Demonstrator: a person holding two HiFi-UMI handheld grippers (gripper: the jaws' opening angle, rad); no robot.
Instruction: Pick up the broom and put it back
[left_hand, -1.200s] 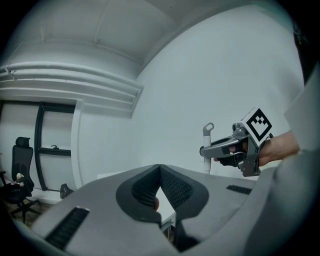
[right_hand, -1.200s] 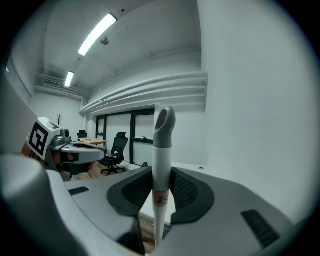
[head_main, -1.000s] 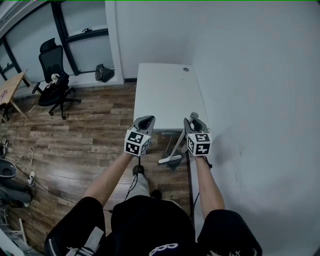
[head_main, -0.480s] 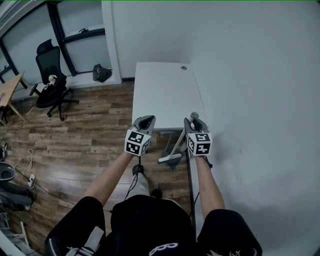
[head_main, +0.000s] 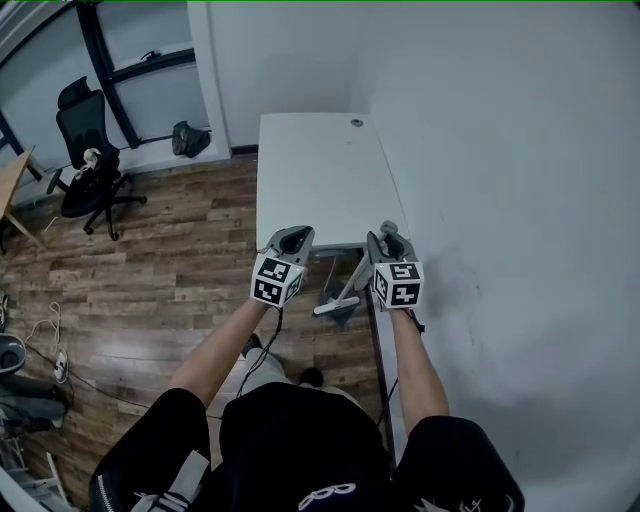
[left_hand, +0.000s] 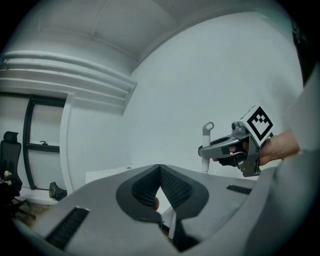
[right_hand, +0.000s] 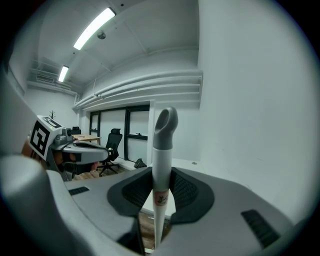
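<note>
My right gripper (head_main: 386, 238) is shut on the broom's white handle (head_main: 352, 283) just below its grey cap. The handle runs down and left to the broom head (head_main: 335, 311), which hangs over the floor by the table's near end. In the right gripper view the handle (right_hand: 162, 167) stands upright, clamped between the black pads (right_hand: 182, 192). My left gripper (head_main: 294, 240) hovers level to the left of it, shut with nothing in it; in the left gripper view its pads (left_hand: 172, 187) meet at the tips. The right gripper (left_hand: 204, 150) and the broom's cap (left_hand: 207, 131) also show there.
A white table (head_main: 310, 170) stands ahead against the white wall (head_main: 500, 180) on the right. A black office chair (head_main: 85, 150) and a dark bag (head_main: 185, 138) are at the far left on the wood floor (head_main: 170, 260). Cables (head_main: 50, 345) lie at left.
The head view has drifted a little, so the table sits further left. Both grippers and the broom keep their places, and the grip is the same.
</note>
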